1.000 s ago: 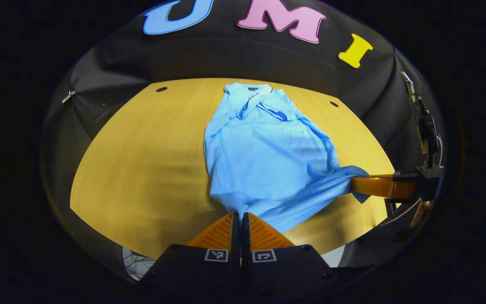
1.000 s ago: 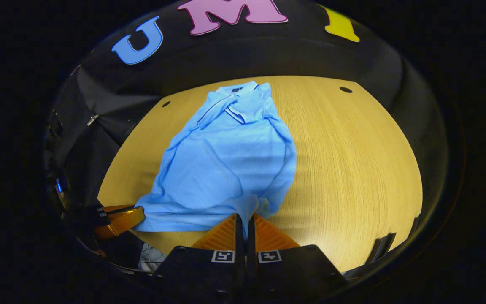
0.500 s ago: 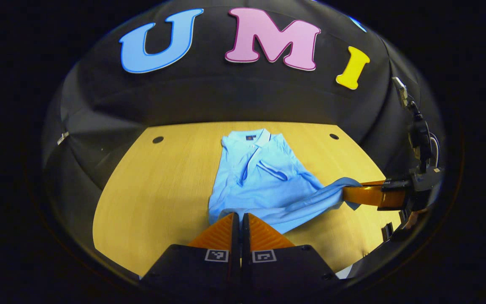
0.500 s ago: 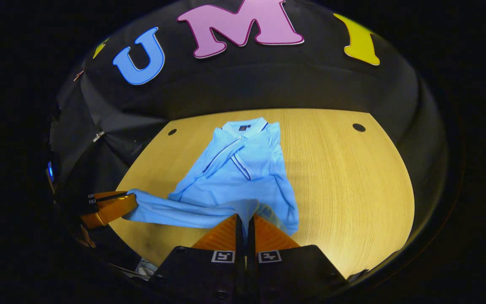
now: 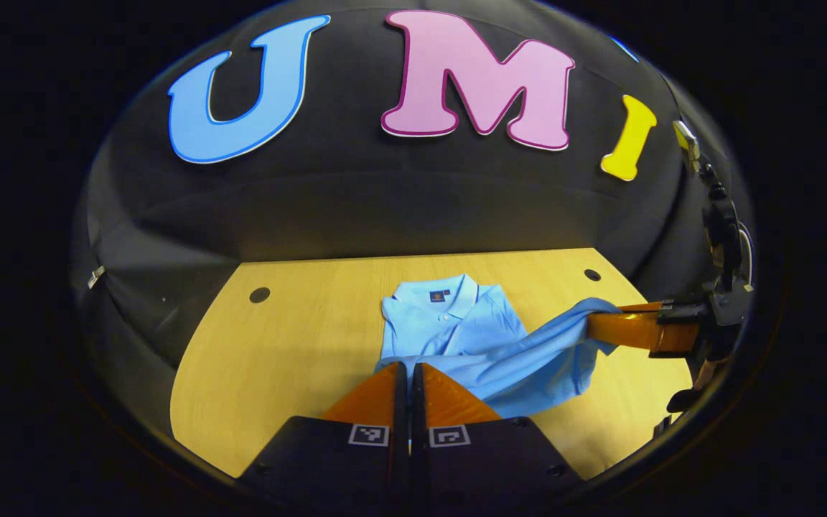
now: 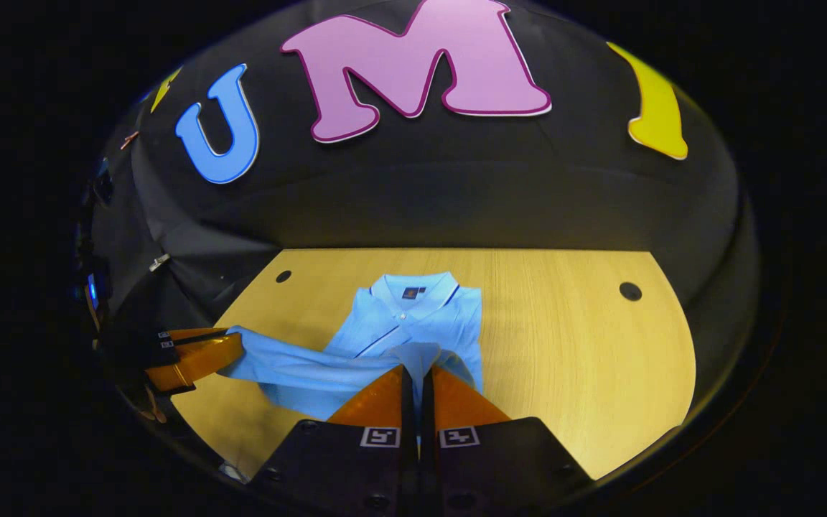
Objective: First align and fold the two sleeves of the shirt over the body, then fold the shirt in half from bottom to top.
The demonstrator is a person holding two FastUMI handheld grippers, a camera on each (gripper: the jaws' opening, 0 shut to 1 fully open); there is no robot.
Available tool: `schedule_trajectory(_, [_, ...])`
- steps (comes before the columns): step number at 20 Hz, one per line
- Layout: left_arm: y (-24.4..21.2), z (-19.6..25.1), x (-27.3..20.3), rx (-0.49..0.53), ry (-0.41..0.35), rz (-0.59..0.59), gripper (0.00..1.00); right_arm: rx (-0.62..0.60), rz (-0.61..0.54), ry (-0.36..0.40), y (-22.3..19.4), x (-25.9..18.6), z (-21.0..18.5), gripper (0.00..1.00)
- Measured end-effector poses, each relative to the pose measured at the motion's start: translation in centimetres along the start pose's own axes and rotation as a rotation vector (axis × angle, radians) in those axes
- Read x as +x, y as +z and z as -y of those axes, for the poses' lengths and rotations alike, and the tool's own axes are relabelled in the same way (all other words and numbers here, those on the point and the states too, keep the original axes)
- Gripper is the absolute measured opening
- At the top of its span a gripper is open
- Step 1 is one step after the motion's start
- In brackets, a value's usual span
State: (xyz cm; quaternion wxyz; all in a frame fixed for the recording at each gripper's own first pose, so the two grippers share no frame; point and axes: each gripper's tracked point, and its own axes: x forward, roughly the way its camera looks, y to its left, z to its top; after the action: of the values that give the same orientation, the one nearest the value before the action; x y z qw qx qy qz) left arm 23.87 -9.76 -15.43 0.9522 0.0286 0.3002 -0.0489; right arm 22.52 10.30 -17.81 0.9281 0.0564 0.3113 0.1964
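Observation:
A light blue polo shirt (image 5: 456,323) lies on the wooden table (image 5: 291,345), collar toward the far wall, sleeves folded across the chest. Its bottom hem is raised off the table and stretched between both grippers. My left gripper (image 5: 410,368) is shut on the hem's left corner. My right gripper (image 6: 417,370) is shut on the hem's right corner. In the left gripper view the right gripper (image 5: 593,327) shows at the right, pinching the hem. In the right gripper view the left gripper (image 6: 234,352) shows at the left, holding the shirt (image 6: 413,316). The hem hangs over the shirt's lower body.
The table (image 6: 571,337) has small dark round holes (image 5: 260,294) (image 6: 629,291) near its far corners. Black cloth wall stands close behind the far edge. Bare wood lies on both sides of the shirt.
Both grippers have carried the hem up and forward toward the collar. The visible flat part of the shirt has shrunk, and the wall looms larger.

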Motion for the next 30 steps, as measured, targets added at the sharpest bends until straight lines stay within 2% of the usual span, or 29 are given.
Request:
schedule_trajectory(3, [1.8,-1.6,3.8,-0.032,0.013,0.003,0.06,0.033,0.017,0.005,2.4,3.4,0.3,0.05])
schedule_trajectory(7, [4.6,-4.0,9.1,0.021,0.041,0.026,0.06,-0.007,0.033,-0.033,4.9,8.4,1.8,0.05])
schedule_trajectory(11, [5.5,-4.4,14.9,0.087,0.033,0.027,0.06,-0.014,0.028,-0.055,6.1,13.5,2.6,0.05])
schedule_trajectory(14, [5.3,-4.6,19.1,0.108,0.001,0.022,0.06,-0.019,0.048,-0.089,6.8,16.8,4.0,0.05])
schedule_trajectory(18, [4.1,-5.0,23.8,0.104,-0.017,0.027,0.06,0.012,0.015,-0.130,5.1,20.9,5.8,0.05])
schedule_trajectory(20, [2.7,-5.0,25.1,0.165,-0.040,-0.017,0.06,-0.015,0.003,-0.168,4.1,22.4,6.6,0.05])
schedule_trajectory(23, [3.0,-4.6,26.6,0.193,-0.043,-0.006,0.06,-0.063,-0.028,-0.187,2.7,23.1,6.8,0.06])
schedule_trajectory(25, [3.3,-4.6,26.8,0.181,-0.034,0.010,0.11,-0.065,-0.034,-0.202,2.4,22.6,7.1,0.10])
schedule_trajectory(27, [2.7,-4.8,26.7,0.182,-0.025,0.000,0.26,-0.040,-0.011,-0.212,2.9,22.7,7.0,0.14])
schedule_trajectory(28, [2.8,-4.3,25.9,0.166,-0.043,0.001,0.44,-0.034,0.002,-0.212,3.2,22.0,7.0,0.31])
schedule_trajectory(30, [4.2,-4.2,23.7,0.139,-0.033,0.030,0.80,-0.042,0.034,-0.221,4.2,20.5,6.9,0.66])
